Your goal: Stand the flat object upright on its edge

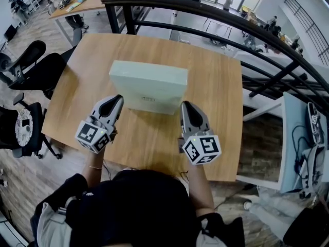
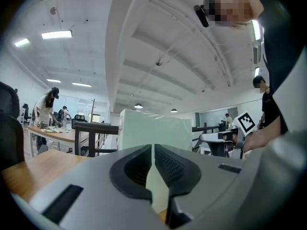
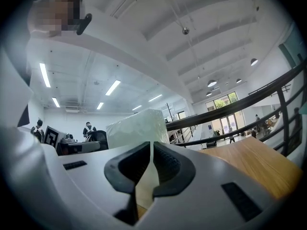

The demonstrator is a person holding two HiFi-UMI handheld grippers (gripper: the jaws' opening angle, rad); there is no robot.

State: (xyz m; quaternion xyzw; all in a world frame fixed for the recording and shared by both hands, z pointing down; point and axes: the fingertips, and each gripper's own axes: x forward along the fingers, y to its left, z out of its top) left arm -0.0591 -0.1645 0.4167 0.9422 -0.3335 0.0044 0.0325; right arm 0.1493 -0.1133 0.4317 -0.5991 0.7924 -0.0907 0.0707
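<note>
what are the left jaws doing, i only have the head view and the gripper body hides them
observer: in the left gripper view the left gripper has its jaws shut together, nothing pinched; the box stands beyond them
operator: and the right one
observer: the right gripper is shut and empty too, in its own view
operator: is the box truly upright
observer: seen from low down it rises straight from the table, on its edge

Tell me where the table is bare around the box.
Bare table lies left of the box, right of it, and behind it toward the railing. It is crowded in front: the left gripper and right gripper, both shut, sit at the box's near corners.
</note>
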